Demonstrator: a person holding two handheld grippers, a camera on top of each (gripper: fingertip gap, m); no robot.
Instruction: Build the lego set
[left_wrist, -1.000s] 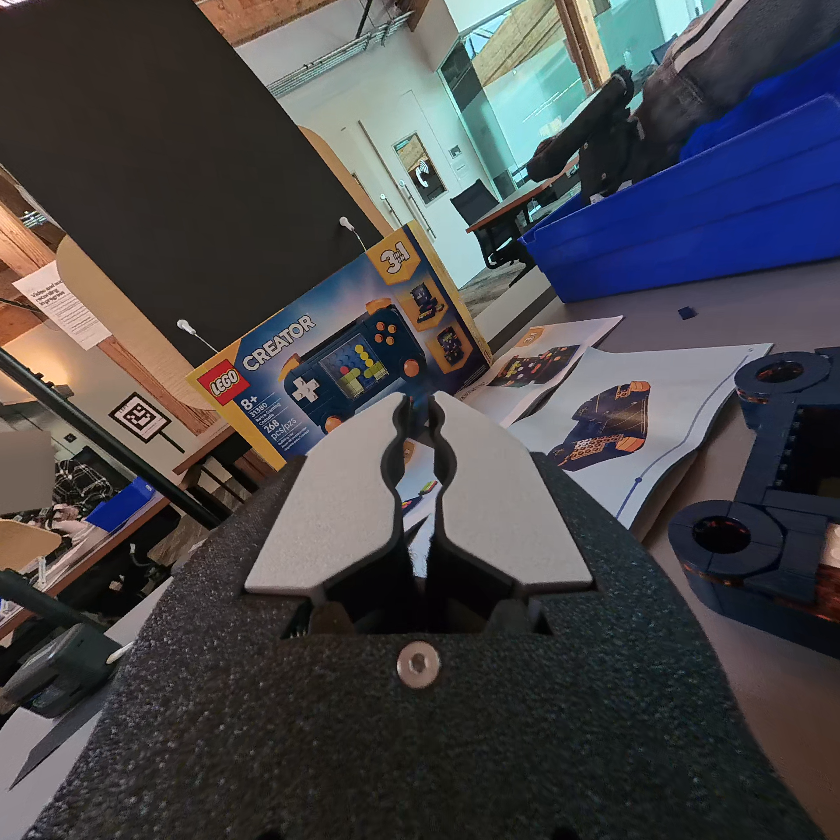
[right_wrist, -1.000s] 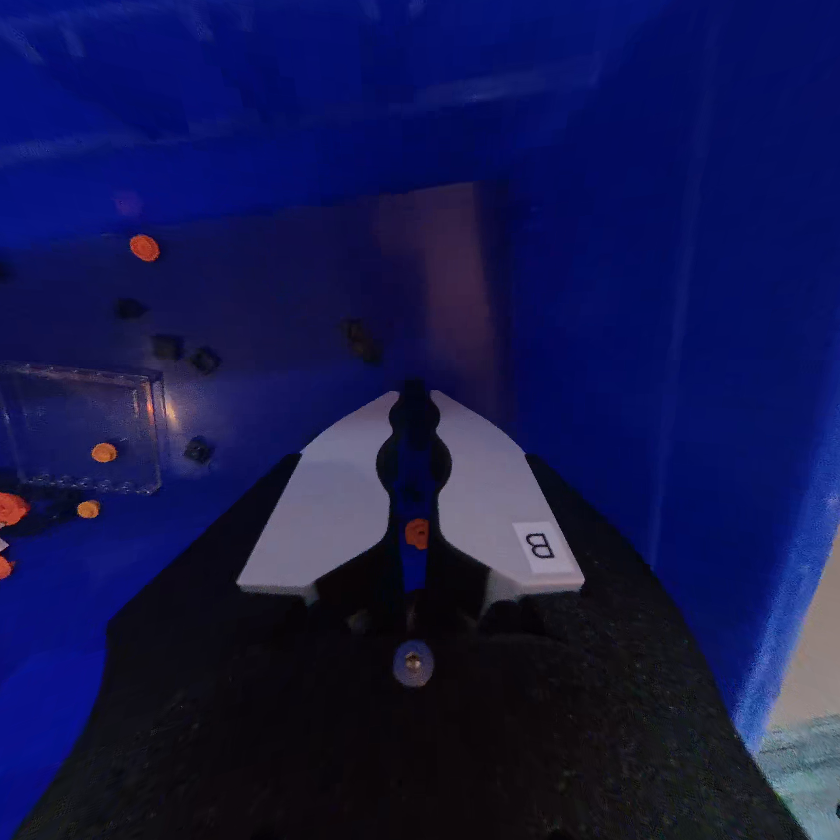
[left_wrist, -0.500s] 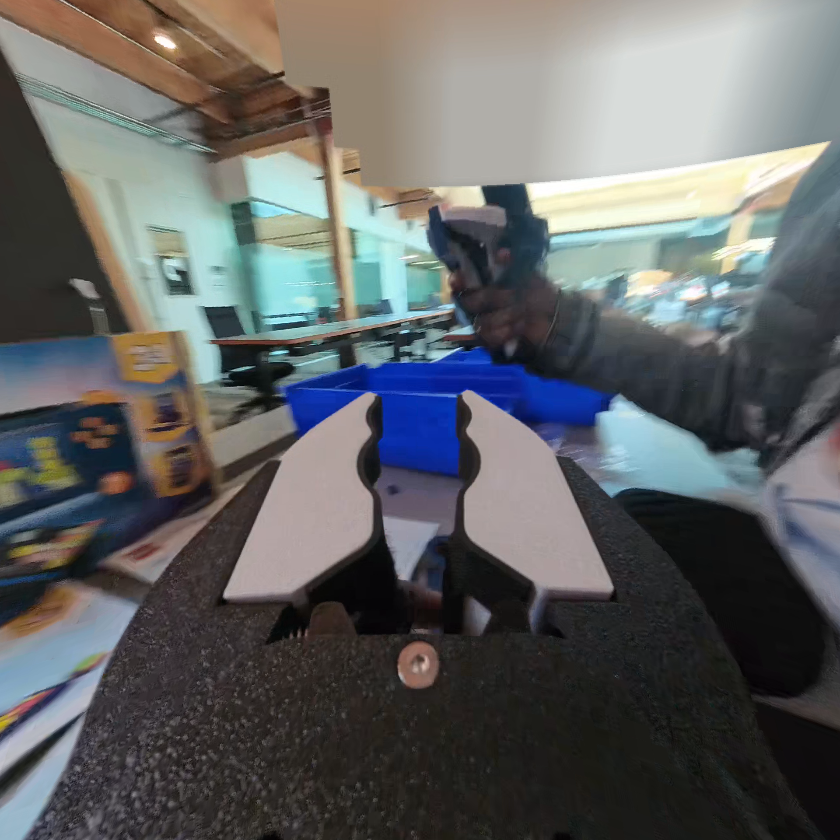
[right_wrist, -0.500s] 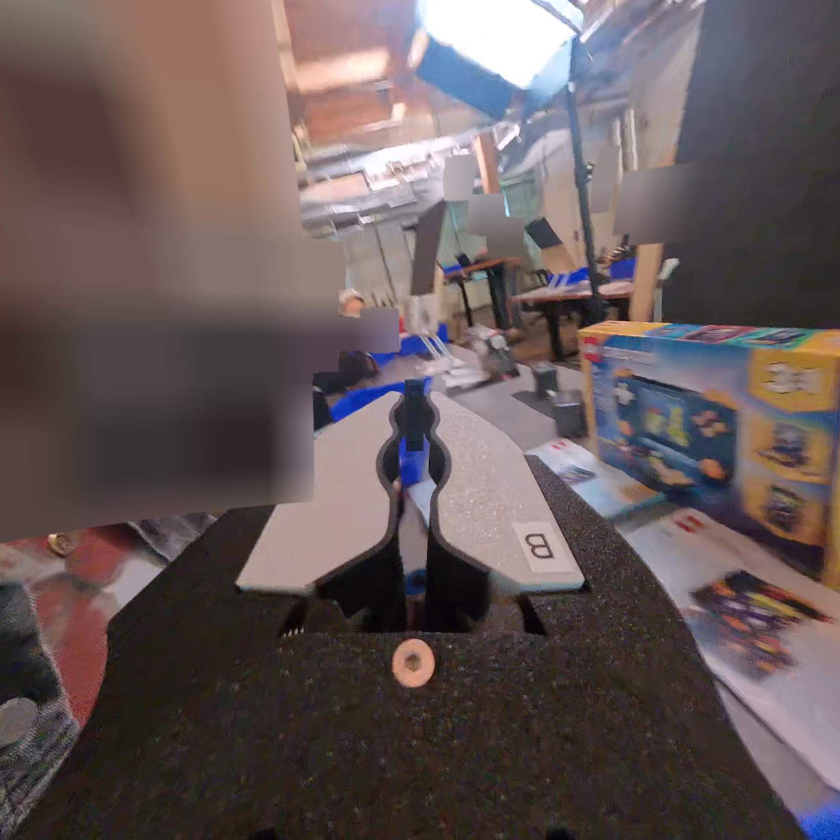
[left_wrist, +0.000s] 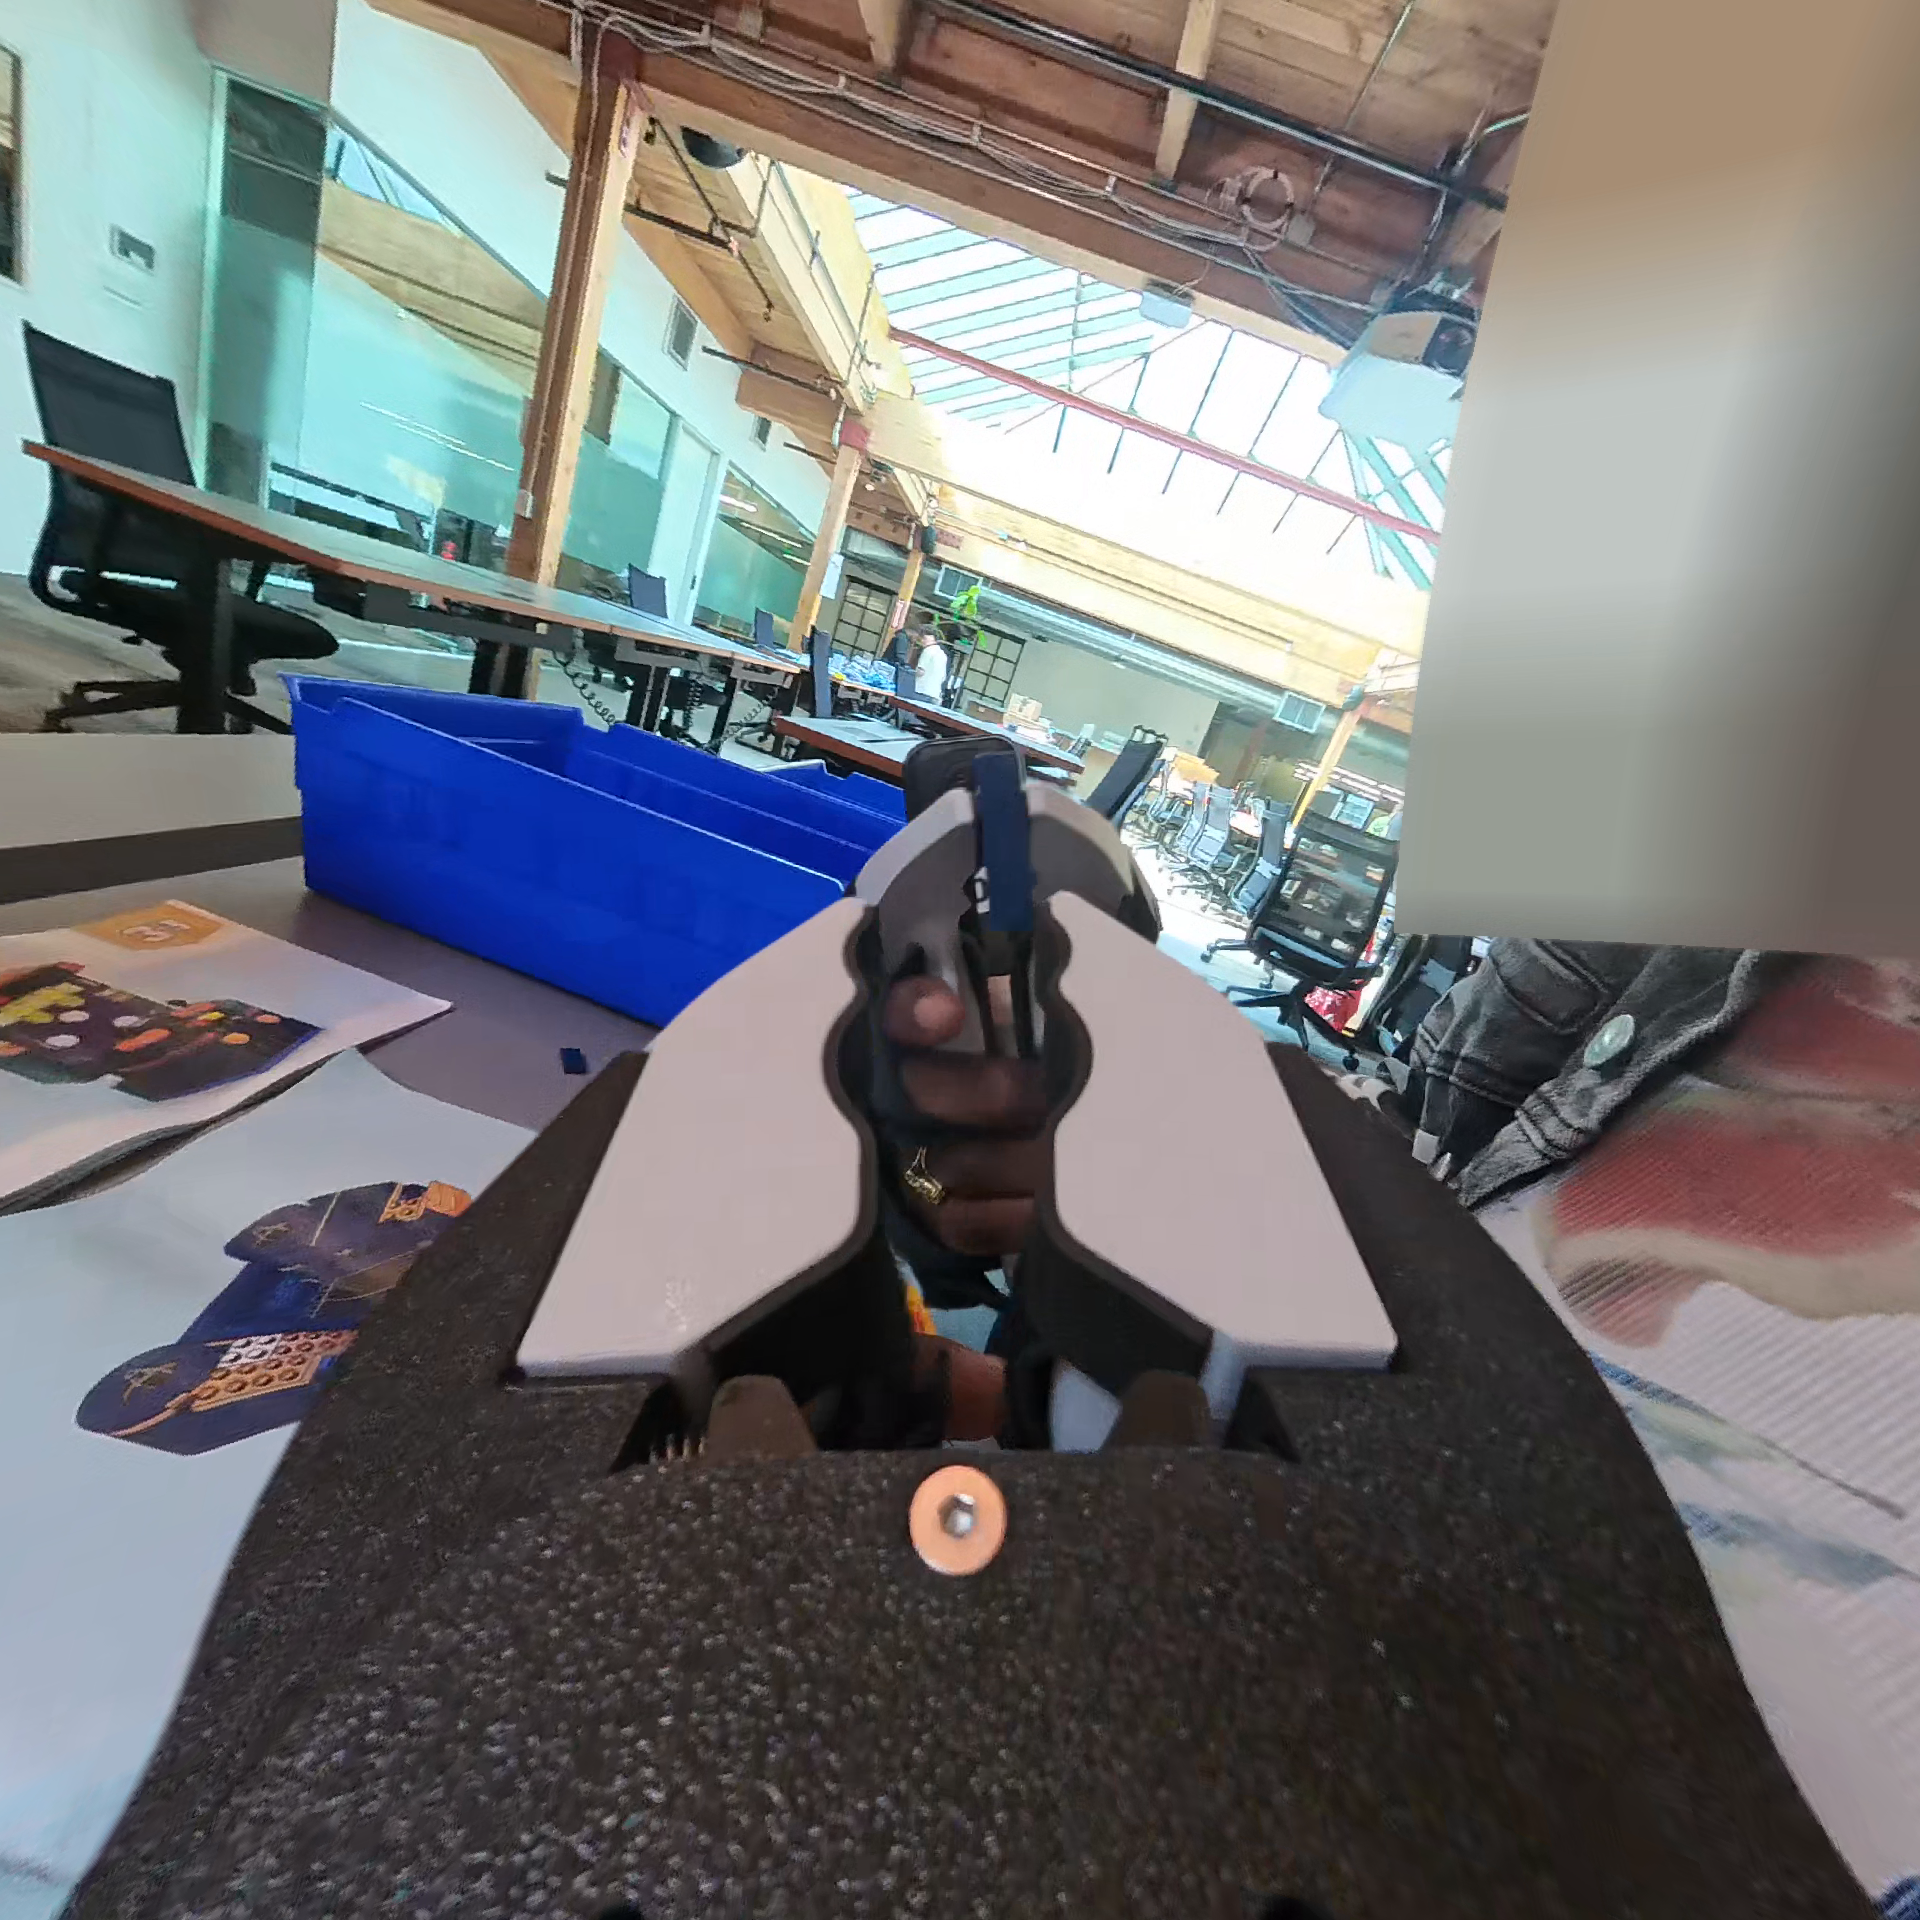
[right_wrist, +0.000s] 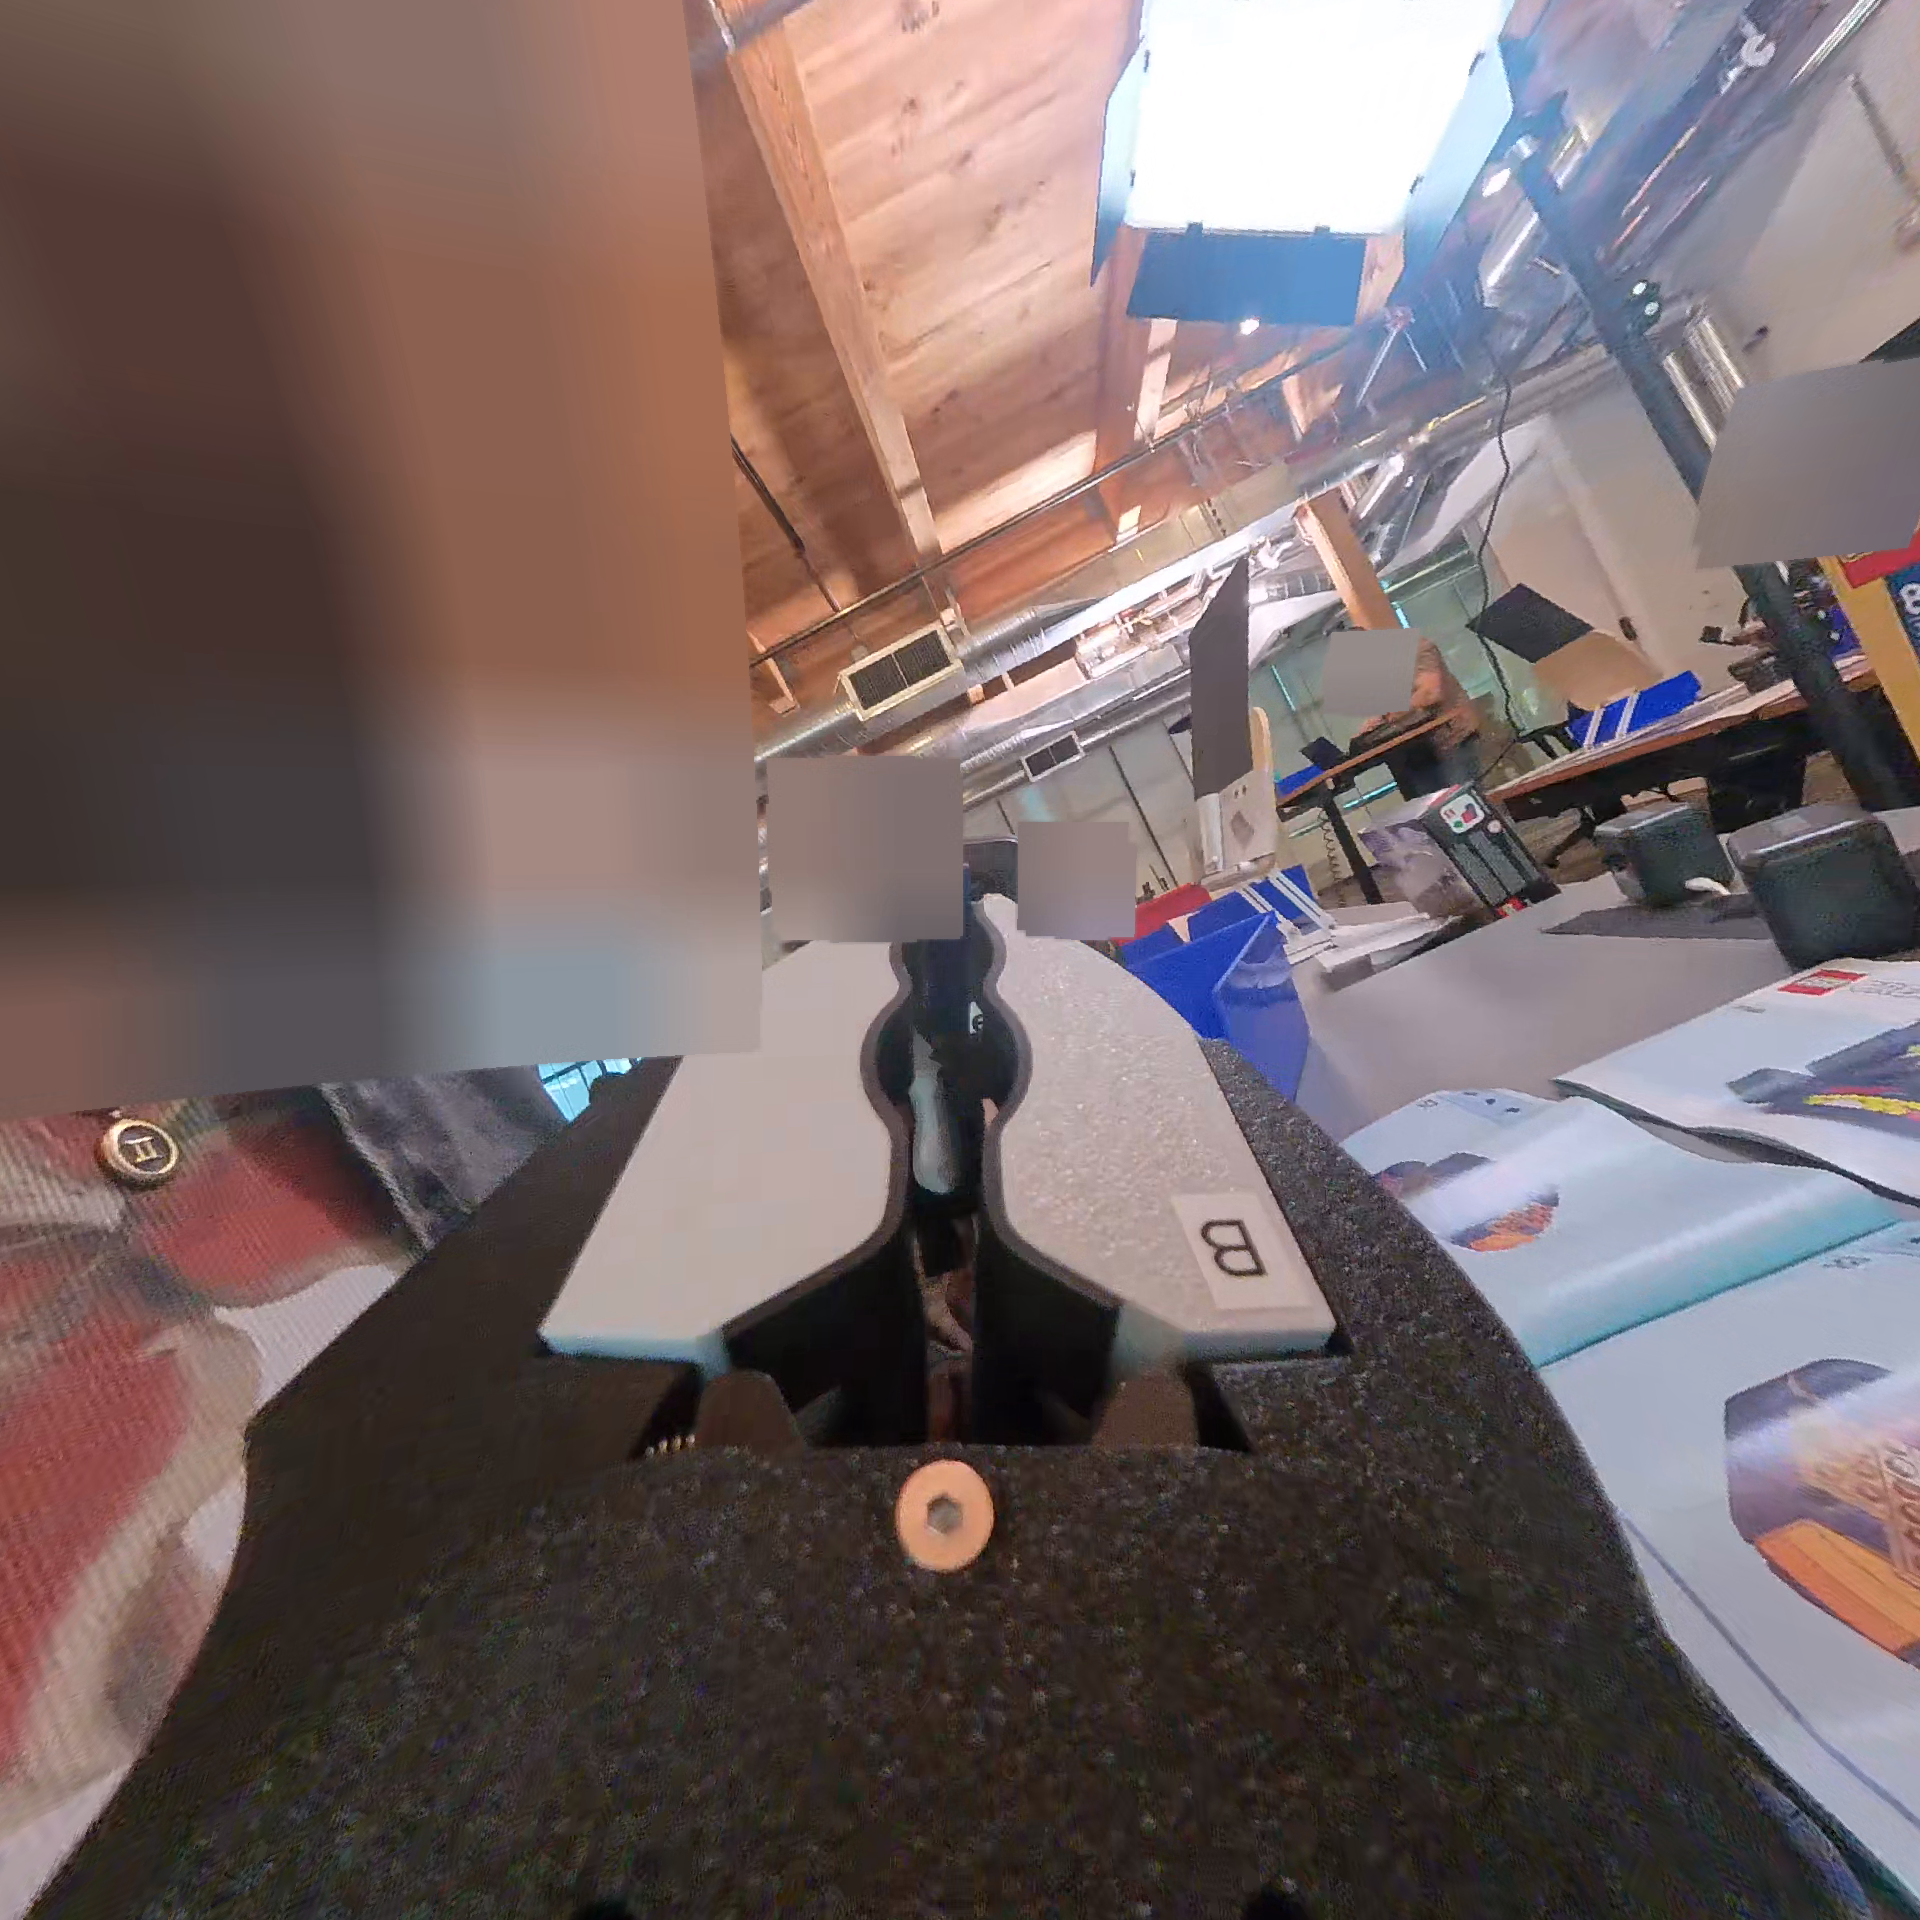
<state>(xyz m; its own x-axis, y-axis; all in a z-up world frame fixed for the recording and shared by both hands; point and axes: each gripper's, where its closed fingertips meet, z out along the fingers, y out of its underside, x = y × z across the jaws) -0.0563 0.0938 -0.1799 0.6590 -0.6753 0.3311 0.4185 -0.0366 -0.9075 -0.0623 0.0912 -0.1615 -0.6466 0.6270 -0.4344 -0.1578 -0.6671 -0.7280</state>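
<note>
Now both tools face each other above the counter (left_wrist: 488, 1029), away from the blue bin (left_wrist: 561, 831). Right gripper (left_wrist: 1000, 831) has lifted out pinching a dark blue piece (left_wrist: 1003, 862); left gripper (left_wrist: 961, 971) has spread its fingers, seemingly readying a handover.

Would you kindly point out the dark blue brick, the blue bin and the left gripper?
dark blue brick (left_wrist: 1003, 852), left wrist view, its side face.
blue bin (left_wrist: 582, 831), left wrist view, near wall.
left gripper (left_wrist: 961, 935), left wrist view, between its fingertips.
</note>
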